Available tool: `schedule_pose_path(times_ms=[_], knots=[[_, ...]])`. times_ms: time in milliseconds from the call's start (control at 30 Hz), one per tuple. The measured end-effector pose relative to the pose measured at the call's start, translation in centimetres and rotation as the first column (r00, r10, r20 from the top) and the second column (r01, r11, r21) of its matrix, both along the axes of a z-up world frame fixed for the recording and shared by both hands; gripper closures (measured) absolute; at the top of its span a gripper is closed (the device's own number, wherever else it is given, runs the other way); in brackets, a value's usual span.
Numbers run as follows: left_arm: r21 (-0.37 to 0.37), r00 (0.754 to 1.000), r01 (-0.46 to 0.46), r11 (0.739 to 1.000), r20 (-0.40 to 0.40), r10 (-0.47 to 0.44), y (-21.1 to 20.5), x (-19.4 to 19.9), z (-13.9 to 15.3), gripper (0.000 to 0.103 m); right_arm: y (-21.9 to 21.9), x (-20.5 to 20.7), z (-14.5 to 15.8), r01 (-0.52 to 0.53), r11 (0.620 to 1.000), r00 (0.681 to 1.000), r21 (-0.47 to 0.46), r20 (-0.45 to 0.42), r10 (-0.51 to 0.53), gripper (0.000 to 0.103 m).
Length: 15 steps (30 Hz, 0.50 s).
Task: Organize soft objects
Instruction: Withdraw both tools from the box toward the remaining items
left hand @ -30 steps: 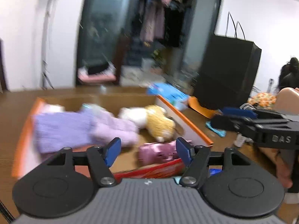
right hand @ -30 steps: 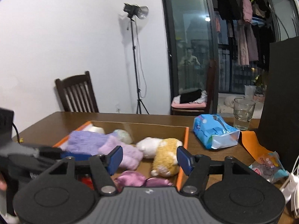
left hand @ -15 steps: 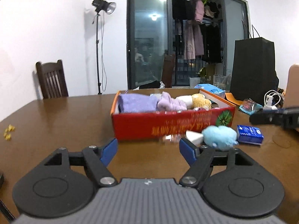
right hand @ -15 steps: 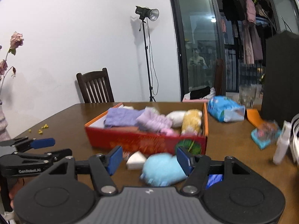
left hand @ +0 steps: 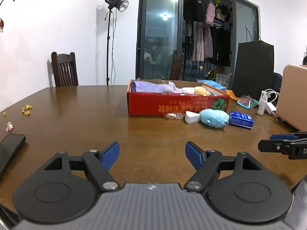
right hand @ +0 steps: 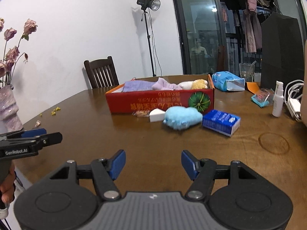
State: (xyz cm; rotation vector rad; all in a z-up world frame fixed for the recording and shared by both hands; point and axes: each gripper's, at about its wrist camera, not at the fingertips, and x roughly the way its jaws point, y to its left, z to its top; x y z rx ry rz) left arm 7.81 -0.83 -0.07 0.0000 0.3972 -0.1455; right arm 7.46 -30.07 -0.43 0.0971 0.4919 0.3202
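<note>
- Soft toys fill a red cardboard box (right hand: 159, 100) at the middle of a wooden table (right hand: 134, 141): a lilac cloth (right hand: 138, 85), a pale purple plush (right hand: 165, 85), a white one and a yellow one (right hand: 199, 84) lie inside.
- One blue plush (right hand: 182, 117) is not yet boxed, lying on the table just in front of the box, touching a white wedge (right hand: 156, 115), perhaps a sponge, with a blue packet (right hand: 220, 122) just beside it.
- Left gripper (left hand: 152, 153) hangs over bare wood well short of the box, its jaws opening with nothing between them.
- Right gripper (right hand: 153, 162) is released and empty, aimed toward the blue plush.
- Sorting looks nearly done; the likely next move is a reach forward to close on the blue plush and lift it over the box wall.
</note>
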Motion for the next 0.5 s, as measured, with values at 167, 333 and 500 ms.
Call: schedule_pose_path(times_ms=[167,333,500], knots=[[0.0,1.0,0.019,1.0,0.006,-0.019,-0.4,-0.5,0.2,0.025,0.2,-1.1,-0.4,0.001,1.0,1.0,0.005,-0.007,-0.001,0.039],[0.004,0.999,0.035,0.999,0.015,-0.035,-1.0,-0.6,0.6,0.025,0.0,-1.1,-0.2,0.006,1.0,1.0,0.012,0.001,-0.006,0.039],[0.002,0.999,0.038,0.999,0.007,-0.038,-1.2,-0.4,0.3,0.025,-0.3,-0.9,-0.3,0.02,1.0,1.0,0.018,-0.002,-0.02,0.039]])
